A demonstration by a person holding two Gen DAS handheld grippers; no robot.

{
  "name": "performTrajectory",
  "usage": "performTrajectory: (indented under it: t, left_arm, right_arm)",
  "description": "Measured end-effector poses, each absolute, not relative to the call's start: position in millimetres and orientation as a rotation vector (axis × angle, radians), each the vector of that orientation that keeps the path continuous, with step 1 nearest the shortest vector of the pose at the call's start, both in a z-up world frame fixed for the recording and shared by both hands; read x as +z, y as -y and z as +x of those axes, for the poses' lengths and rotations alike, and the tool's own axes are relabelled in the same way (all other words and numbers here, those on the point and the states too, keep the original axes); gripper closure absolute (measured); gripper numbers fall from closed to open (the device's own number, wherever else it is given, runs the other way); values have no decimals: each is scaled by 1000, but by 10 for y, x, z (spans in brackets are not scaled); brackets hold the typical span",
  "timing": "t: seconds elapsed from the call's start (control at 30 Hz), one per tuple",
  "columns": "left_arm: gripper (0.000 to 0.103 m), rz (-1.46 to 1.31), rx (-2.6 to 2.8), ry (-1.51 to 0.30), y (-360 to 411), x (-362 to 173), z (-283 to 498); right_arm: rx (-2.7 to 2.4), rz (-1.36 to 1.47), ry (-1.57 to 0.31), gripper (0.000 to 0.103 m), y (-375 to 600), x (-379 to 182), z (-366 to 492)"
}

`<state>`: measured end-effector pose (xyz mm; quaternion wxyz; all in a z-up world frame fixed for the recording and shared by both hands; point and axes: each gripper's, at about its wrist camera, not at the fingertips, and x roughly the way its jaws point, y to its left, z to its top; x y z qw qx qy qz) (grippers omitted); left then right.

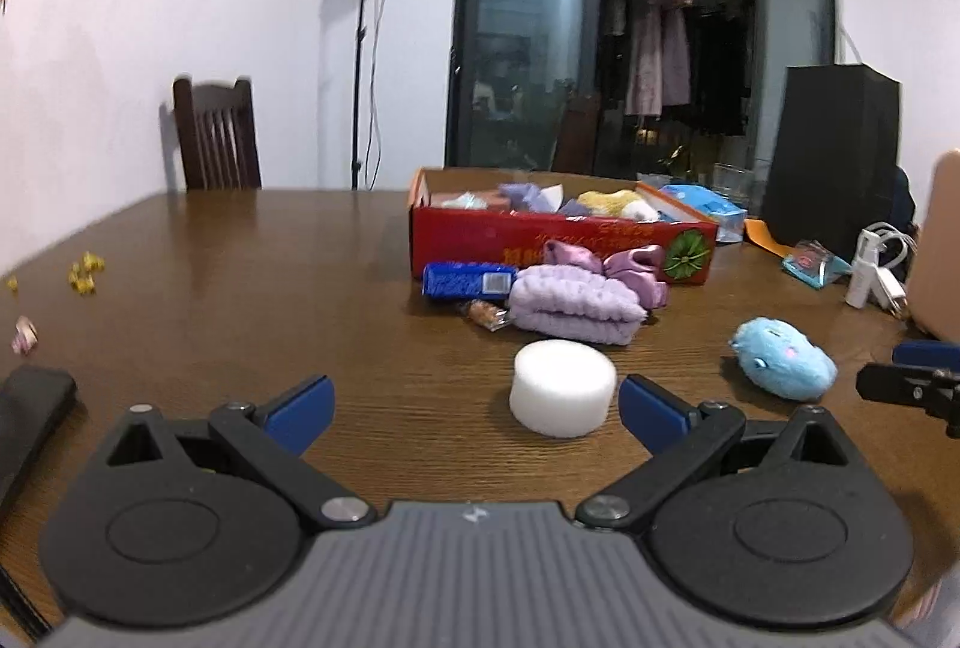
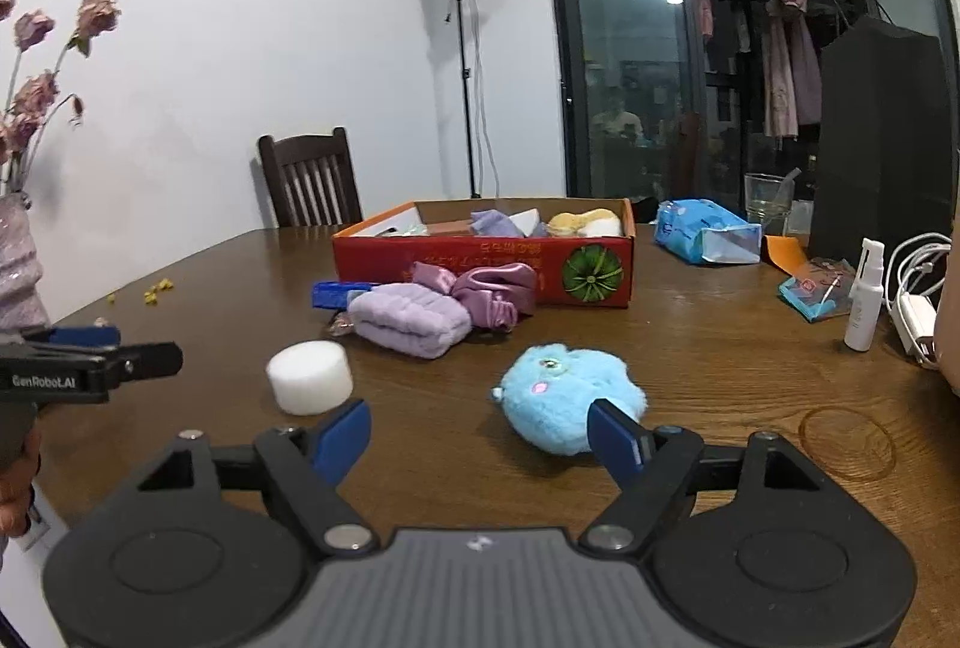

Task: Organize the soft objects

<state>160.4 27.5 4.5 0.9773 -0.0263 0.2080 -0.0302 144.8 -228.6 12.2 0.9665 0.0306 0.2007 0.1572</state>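
A white foam cylinder (image 1: 563,387) stands on the wooden table just ahead of my open, empty left gripper (image 1: 477,408), nearer its right finger. It also shows in the right wrist view (image 2: 310,376). A blue plush toy (image 2: 570,396) lies just ahead of my open, empty right gripper (image 2: 480,435), by its right finger; it shows in the left wrist view (image 1: 783,357) too. A folded lilac towel (image 1: 573,304) and a pink satin bow (image 1: 606,261) lie in front of a red cardboard box (image 1: 480,240) that holds several soft items.
A blue packet (image 1: 468,279) and a snack wrapper (image 1: 483,315) lie by the towel. A blue tissue pack (image 2: 702,231), glass (image 2: 768,201), black box (image 2: 882,138), white spray bottle (image 2: 864,297) and charger (image 2: 915,318) stand at the right. A chair (image 1: 216,135) is behind the table.
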Motion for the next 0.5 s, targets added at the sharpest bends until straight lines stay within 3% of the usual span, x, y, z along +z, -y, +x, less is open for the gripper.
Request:
performTrajectory:
  t: [0.13, 0.23, 0.37, 0.5]
  left_arm:
    - [4, -84, -59, -414, -285, 62, 1894]
    - [23, -87, -74, -419, -278, 104, 2241]
    - [47, -99, -94, -507, -273, 82, 2898]
    - [53, -173, -105, -610, -333, -41, 3425]
  right_arm:
    - [322, 73, -429, 38, 2285, 103, 1663]
    - [340, 74, -445, 46, 2242, 103, 1854]
    - [361, 61, -461, 47, 2114, 128, 2137]
    - [389, 42, -472, 48, 1982, 143, 2395]
